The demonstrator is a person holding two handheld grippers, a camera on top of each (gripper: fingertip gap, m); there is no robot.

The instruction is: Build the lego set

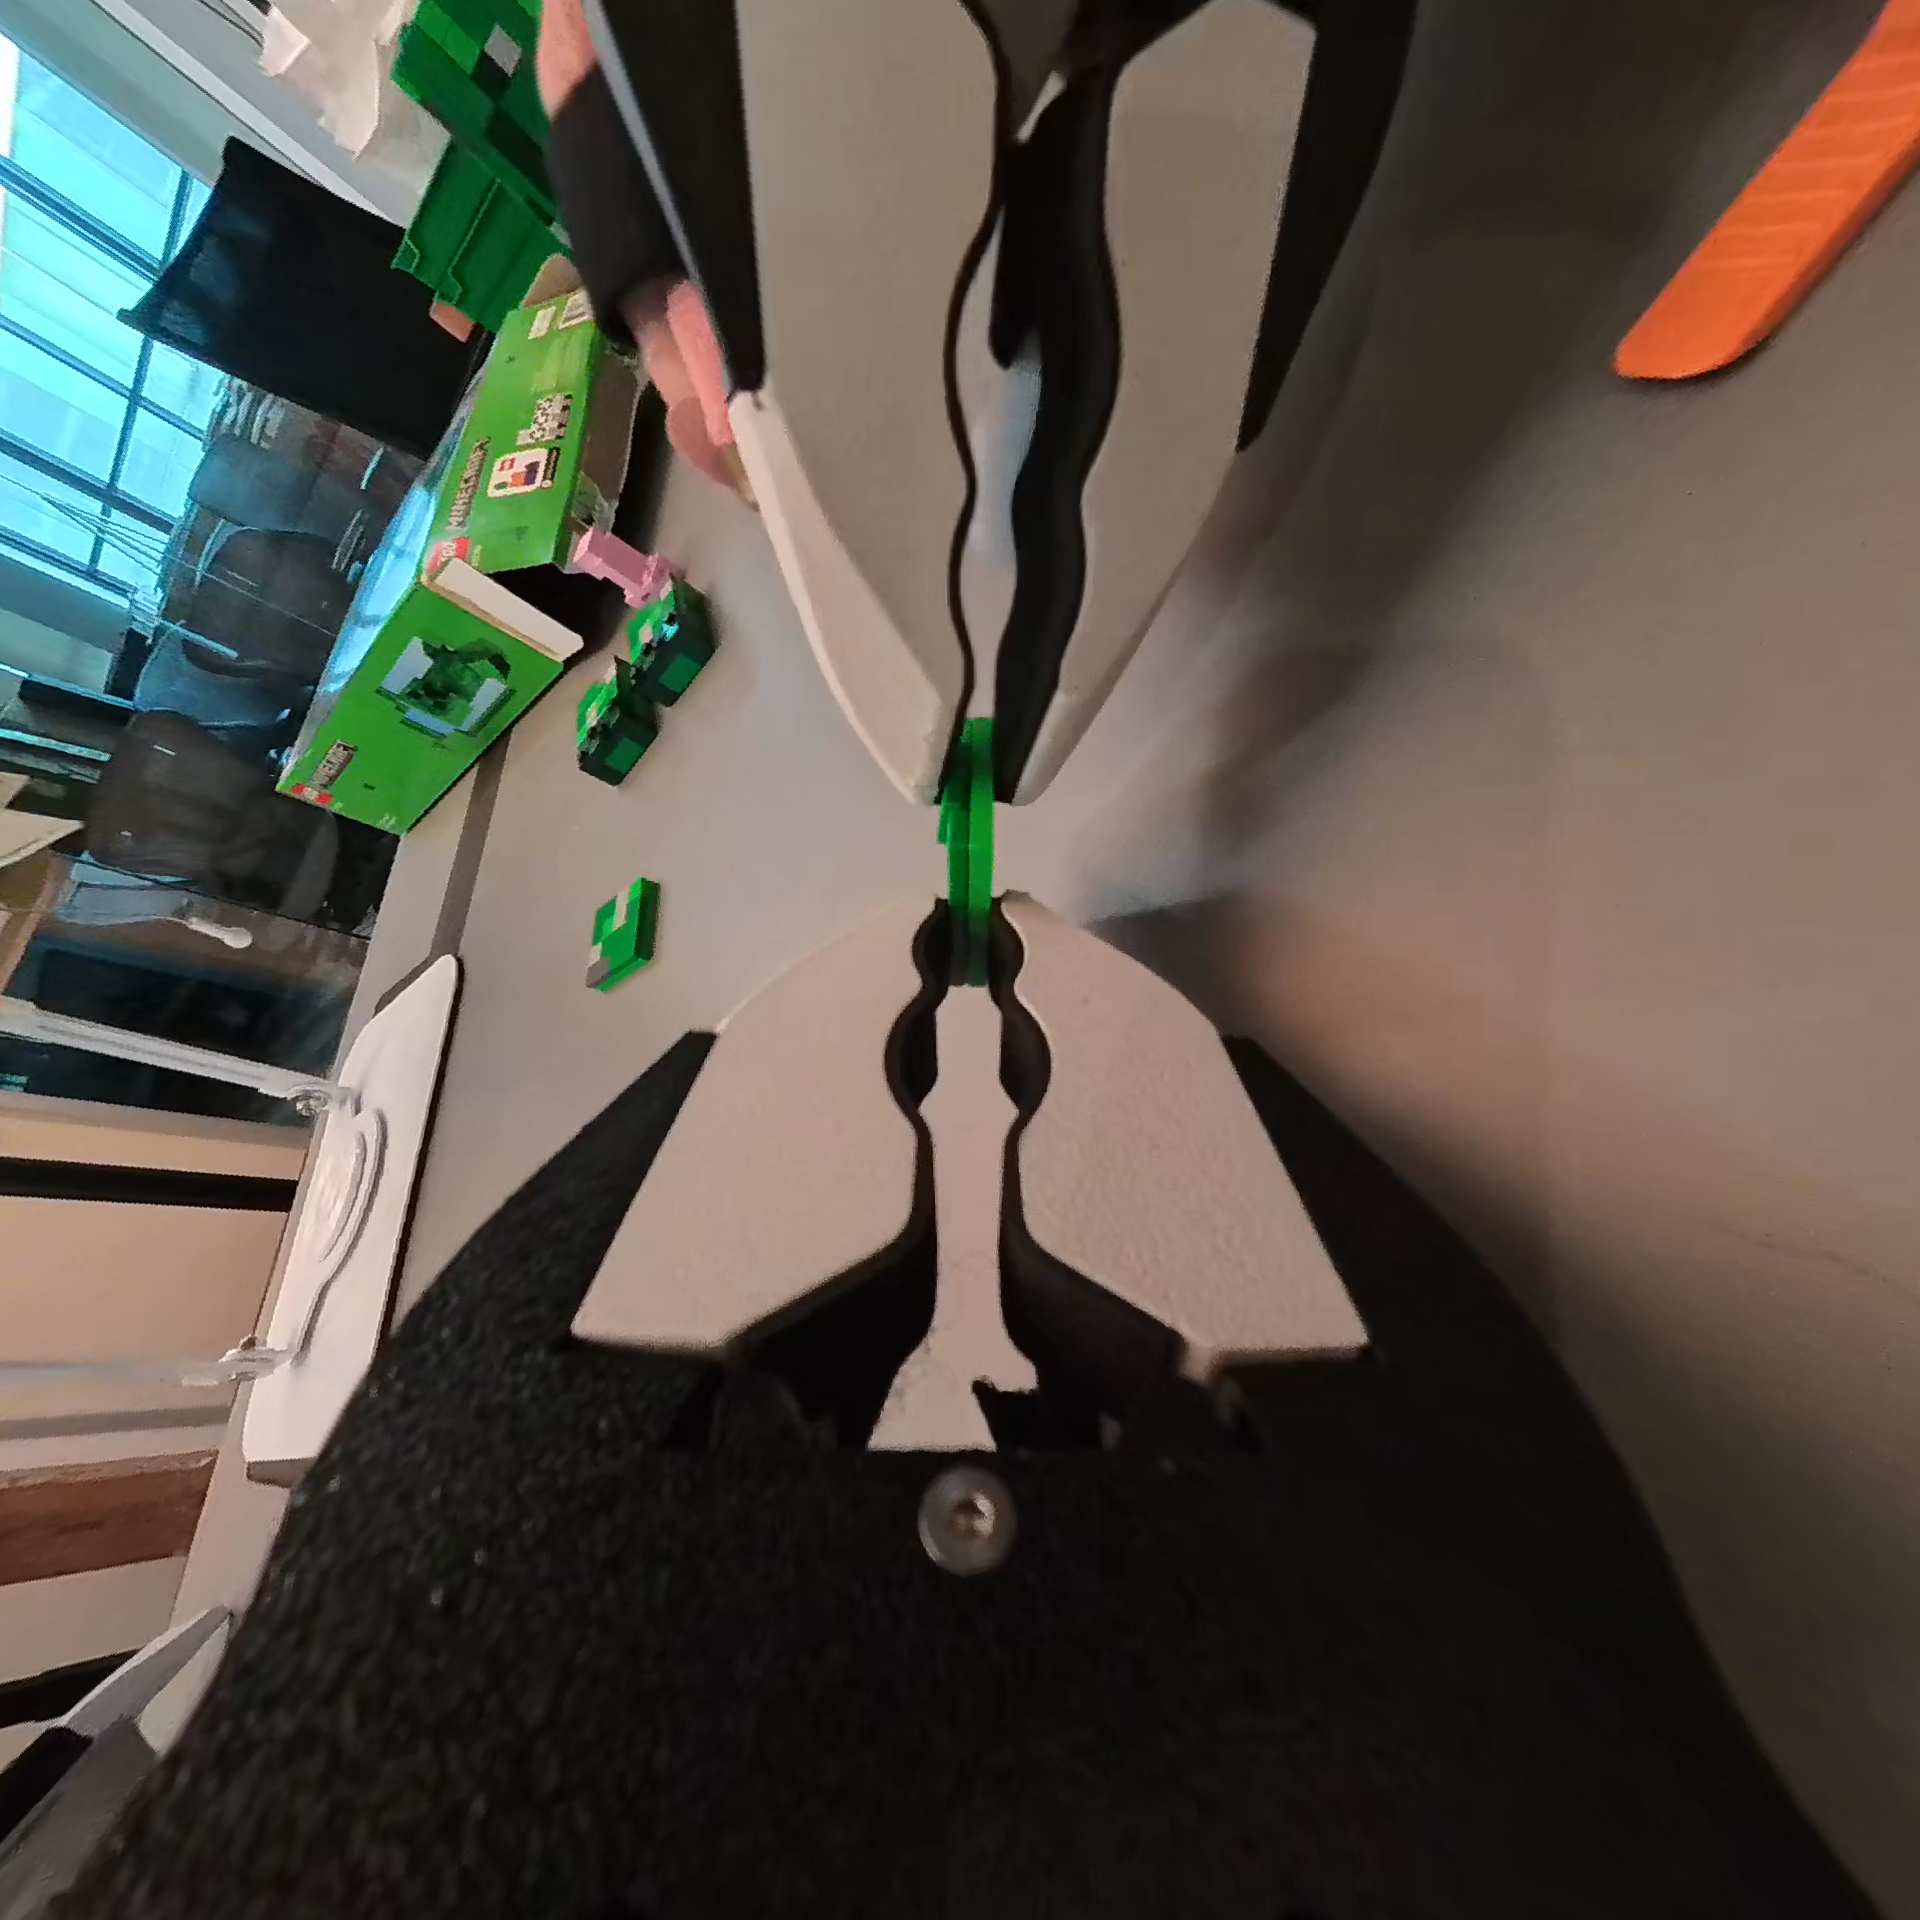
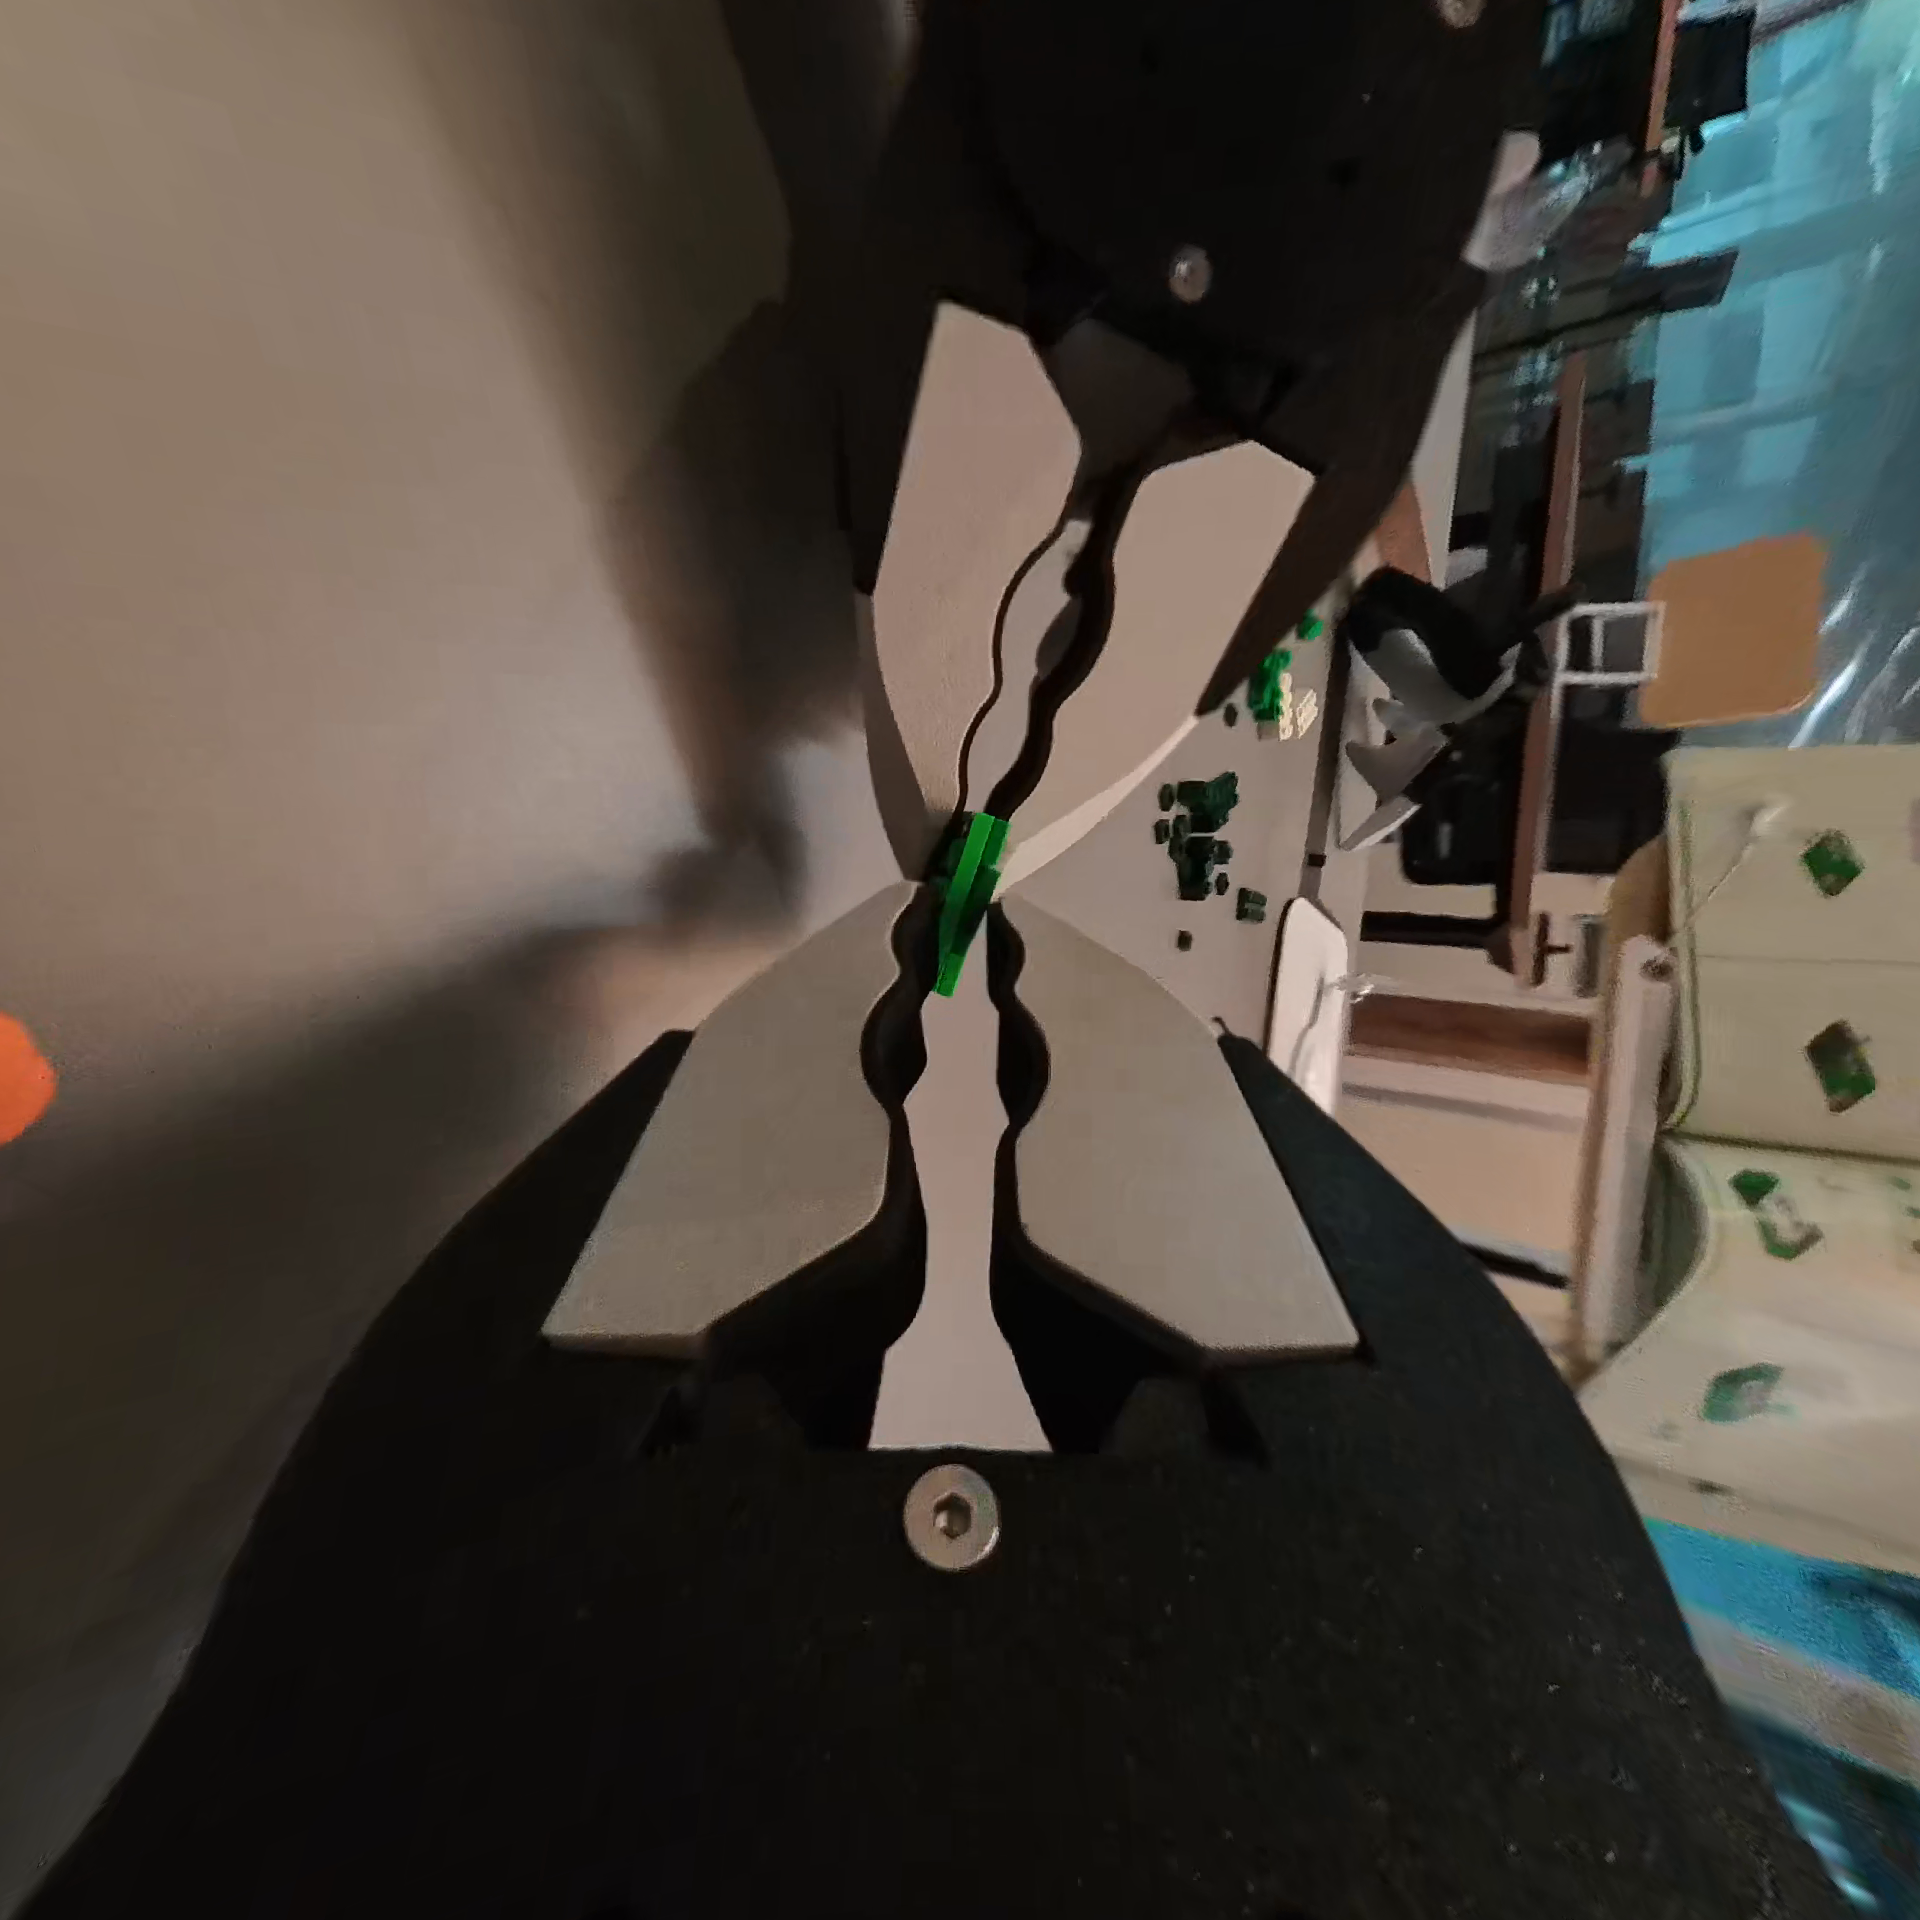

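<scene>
My left gripper [image 1: 971, 920] reaches up from the bottom of the left wrist view and is shut on the lower end of thin bright green lego plates [image 1: 971, 862]. My right gripper [image 1: 971, 784] comes down from the top of that view, tip to tip with the left, and is shut on the upper end. The plates look like two overlapping layers, held edge-on above the grey table [image 1: 1455, 935]. In the right wrist view my right gripper [image 2: 956, 914] pinches the green plates [image 2: 966, 883], and the left gripper [image 2: 961, 836] meets it from above.
A green lego box [image 1: 436, 644], built green blocks [image 1: 644, 686], a pink piece [image 1: 623, 566] and a small green plate assembly [image 1: 623, 935] lie to the left. An orange tool [image 1: 1766, 208] lies at the upper right. Loose dark green pieces [image 2: 1200, 831] are scattered on the table. A white tray [image 1: 353, 1195] sits at the table's edge. Left and right tips are no more than a few centimetres apart. Both grippers' tips are roughly 20 cm from the small green plate assembly [image 1: 623, 935].
</scene>
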